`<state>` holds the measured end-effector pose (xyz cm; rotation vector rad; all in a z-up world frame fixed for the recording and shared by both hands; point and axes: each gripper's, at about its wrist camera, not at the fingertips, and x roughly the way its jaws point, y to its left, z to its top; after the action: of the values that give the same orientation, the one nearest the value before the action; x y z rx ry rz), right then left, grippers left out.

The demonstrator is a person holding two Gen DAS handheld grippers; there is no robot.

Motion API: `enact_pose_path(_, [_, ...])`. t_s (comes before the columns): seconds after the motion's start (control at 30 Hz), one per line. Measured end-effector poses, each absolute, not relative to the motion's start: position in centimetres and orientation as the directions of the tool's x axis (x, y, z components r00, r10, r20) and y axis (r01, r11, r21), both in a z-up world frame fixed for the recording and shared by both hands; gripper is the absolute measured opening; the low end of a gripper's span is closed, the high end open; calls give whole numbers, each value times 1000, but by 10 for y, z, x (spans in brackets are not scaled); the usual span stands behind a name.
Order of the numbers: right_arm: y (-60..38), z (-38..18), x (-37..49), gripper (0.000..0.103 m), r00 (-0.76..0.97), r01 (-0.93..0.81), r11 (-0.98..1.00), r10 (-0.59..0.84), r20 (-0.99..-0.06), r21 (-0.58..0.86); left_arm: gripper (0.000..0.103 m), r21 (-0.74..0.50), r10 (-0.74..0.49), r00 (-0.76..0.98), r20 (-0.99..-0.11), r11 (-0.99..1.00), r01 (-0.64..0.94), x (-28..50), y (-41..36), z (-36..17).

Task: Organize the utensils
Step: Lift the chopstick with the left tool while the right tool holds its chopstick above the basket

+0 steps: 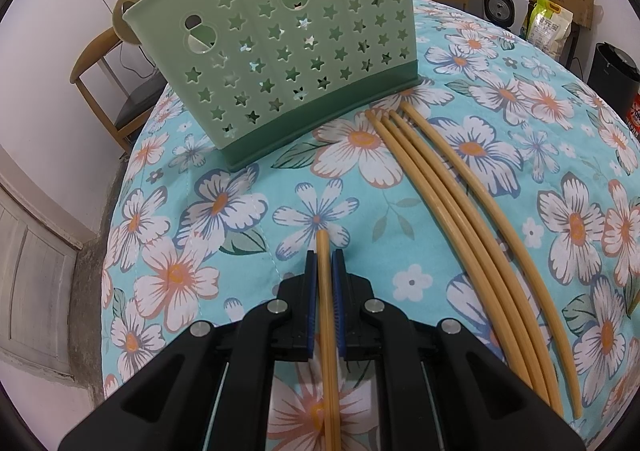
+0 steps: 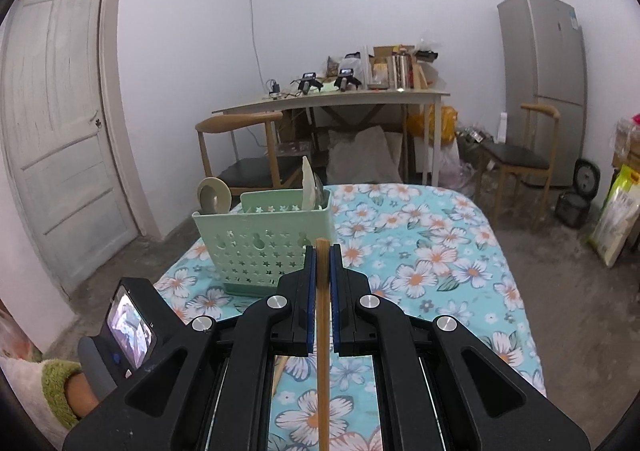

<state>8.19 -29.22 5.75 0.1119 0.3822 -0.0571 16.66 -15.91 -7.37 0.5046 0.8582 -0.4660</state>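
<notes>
A pale green utensil basket (image 1: pixel 280 55) with star-shaped holes stands on the flowered tablecloth (image 1: pixel 224 219). My left gripper (image 1: pixel 324 257) is shut on a tan chopstick (image 1: pixel 326 291) that runs back between its blue pads, low over the cloth in front of the basket. Several more tan chopsticks (image 1: pixel 460 211) lie on the cloth to the right, tips near the basket's base. In the right wrist view my right gripper (image 2: pixel 322 251) is shut on another tan chopstick (image 2: pixel 322 331), held above the table and pointing toward the basket (image 2: pixel 264 247), which holds a pale utensil (image 2: pixel 309 183).
A wooden chair (image 1: pixel 100 75) stands past the table's far left edge. In the right wrist view a person's green-cuffed sleeve (image 2: pixel 56 391) and the other gripper's camera screen (image 2: pixel 130 325) sit at lower left. A desk (image 2: pixel 332 99), chairs and a fridge (image 2: pixel 544 83) stand beyond.
</notes>
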Motion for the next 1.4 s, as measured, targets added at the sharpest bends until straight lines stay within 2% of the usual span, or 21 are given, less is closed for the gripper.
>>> enact_pose_path(0.27, [-297,59,77,5,927,83,990,-36,-372,110,7,229,-203,606,-769,798,557,163,-156,-64])
enact_pose_path(0.77, [-292,61,76,5,914,94,988,-36,-404,123,7,271,-241,703,-669,802,533,135,-150,-11])
enact_pose_path(0.97, [-294,65,74,5,909,89,982,-11,-416,168,7,270,-248,722,-645,811,519,129,-143,2])
enact_pose_path(1.1, [-295,71,70,5,913,83,979,-1,-407,185,7,202,-289,720,-630,835,512,128,-126,22])
enact_pose_path(1.4, [-287,84,62,5,931,58,980,15,-365,188,7,-51,-449,631,-633,837,544,141,-82,74])
